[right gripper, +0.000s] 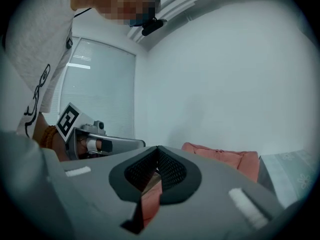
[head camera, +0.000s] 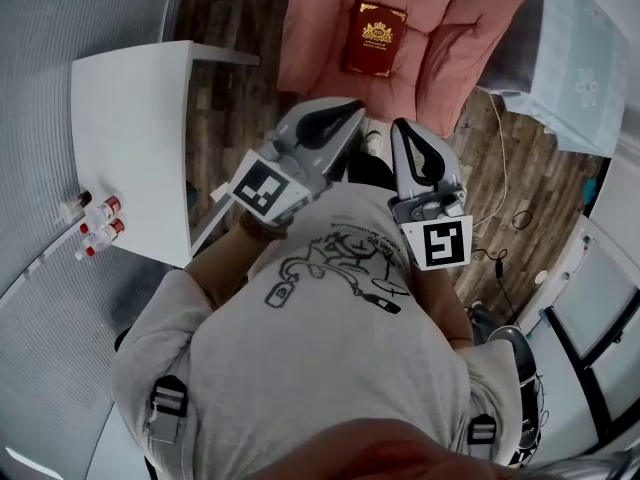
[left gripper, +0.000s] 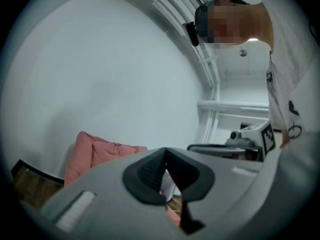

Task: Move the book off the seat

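Note:
A dark red book (head camera: 373,37) with gold print lies flat on the pink cushioned seat (head camera: 440,38) at the top of the head view. My left gripper (head camera: 335,118) and right gripper (head camera: 415,140) are held side by side in front of my chest, short of the seat's near edge and apart from the book. Both are shut with nothing between the jaws. In the left gripper view the left gripper (left gripper: 165,151) points level at the white wall, with the pink seat (left gripper: 100,156) low at the left. In the right gripper view the right gripper (right gripper: 158,150) points toward the seat's back (right gripper: 225,158).
A white table (head camera: 130,138) stands at the left with small red-capped vials (head camera: 100,226) near its edge. A pale blue patterned furnishing (head camera: 580,68) sits at the upper right. A cable (head camera: 500,198) trails over the wooden floor (head camera: 520,188) to the right.

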Demonstrator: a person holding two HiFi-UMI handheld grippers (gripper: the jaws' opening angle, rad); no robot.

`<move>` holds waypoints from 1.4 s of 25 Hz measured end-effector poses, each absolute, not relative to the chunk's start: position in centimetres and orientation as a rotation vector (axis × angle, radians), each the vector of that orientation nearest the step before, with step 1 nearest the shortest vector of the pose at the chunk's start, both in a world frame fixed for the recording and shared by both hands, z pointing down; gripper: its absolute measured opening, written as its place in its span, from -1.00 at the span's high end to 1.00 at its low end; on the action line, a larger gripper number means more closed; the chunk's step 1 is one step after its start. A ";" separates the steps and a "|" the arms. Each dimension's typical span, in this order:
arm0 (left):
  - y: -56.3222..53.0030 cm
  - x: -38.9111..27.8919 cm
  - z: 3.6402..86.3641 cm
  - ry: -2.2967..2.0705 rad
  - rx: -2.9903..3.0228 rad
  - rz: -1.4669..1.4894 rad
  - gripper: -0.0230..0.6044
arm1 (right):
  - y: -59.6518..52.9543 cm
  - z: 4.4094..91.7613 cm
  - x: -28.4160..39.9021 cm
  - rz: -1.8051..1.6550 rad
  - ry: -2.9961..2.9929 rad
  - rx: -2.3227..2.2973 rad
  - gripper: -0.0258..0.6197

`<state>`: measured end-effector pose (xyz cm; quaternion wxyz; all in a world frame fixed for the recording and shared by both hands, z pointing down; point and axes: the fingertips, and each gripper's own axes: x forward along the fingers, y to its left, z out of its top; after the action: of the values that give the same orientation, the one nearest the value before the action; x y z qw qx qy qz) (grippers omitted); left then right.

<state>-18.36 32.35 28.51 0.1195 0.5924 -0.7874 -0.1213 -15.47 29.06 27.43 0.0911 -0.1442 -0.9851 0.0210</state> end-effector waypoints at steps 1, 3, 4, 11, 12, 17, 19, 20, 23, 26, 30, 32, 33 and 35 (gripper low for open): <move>32.0 -18.5 29.0 -2.305 1.722 -0.350 0.92 | 28.7 27.9 -15.6 0.066 -2.923 -0.432 0.91; 31.3 -18.7 29.9 -2.305 1.706 -0.338 0.92 | 28.0 28.8 -15.7 0.075 -2.914 -0.443 0.91; 30.9 -18.7 30.3 -2.302 1.698 -0.333 0.92 | 27.6 29.2 -15.7 0.082 -2.905 -0.449 0.91; 28.5 -19.0 34.2 -2.275 1.684 -0.297 0.92 | 25.3 33.8 -16.5 0.121 -2.847 -0.455 0.91; 28.3 -19.1 35.1 -2.271 1.681 -0.290 0.92 | 25.0 34.6 -16.8 0.124 -2.843 -0.454 0.91; 27.4 -19.9 39.7 -2.257 1.665 -0.232 0.92 | 23.6 38.9 -17.8 0.135 -2.819 -0.449 0.91; 27.1 -20.4 41.9 -2.248 1.650 -0.216 0.92 | 23.0 40.9 -18.4 0.141 -2.808 -0.452 0.91; 27.0 -20.6 43.0 -2.242 1.641 -0.211 0.92 | 22.8 41.9 -18.7 0.147 -2.804 -0.450 0.91; 26.6 -21.0 46.5 -2.227 1.617 -0.203 0.92 | 22.3 45.0 -19.3 0.158 -2.791 -0.444 0.87; 26.4 -21.3 49.8 -2.215 1.607 -0.200 0.92 | 22.1 48.8 -19.6 0.157 -2.764 -0.456 0.80; 25.7 -21.9 55.1 -2.203 1.618 -0.191 0.73 | 21.8 54.7 -20.3 0.146 -2.741 -0.464 0.74; 25.5 -22.2 57.7 -2.194 1.606 -0.194 0.73 | 21.7 57.4 -20.5 0.170 -2.726 -0.448 0.73; 25.5 -22.3 58.9 -2.192 1.600 -0.192 0.73 | 21.7 58.6 -20.5 0.179 -2.720 -0.441 0.72; 25.6 -22.6 61.2 -2.183 1.595 -0.185 0.71 | 21.5 61.0 -20.5 0.172 -2.712 -0.440 0.71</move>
<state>-22.55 25.58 61.17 0.2142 0.5748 -0.7869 -0.0668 -20.52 21.54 61.05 0.1934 -0.1568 -0.9666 0.0613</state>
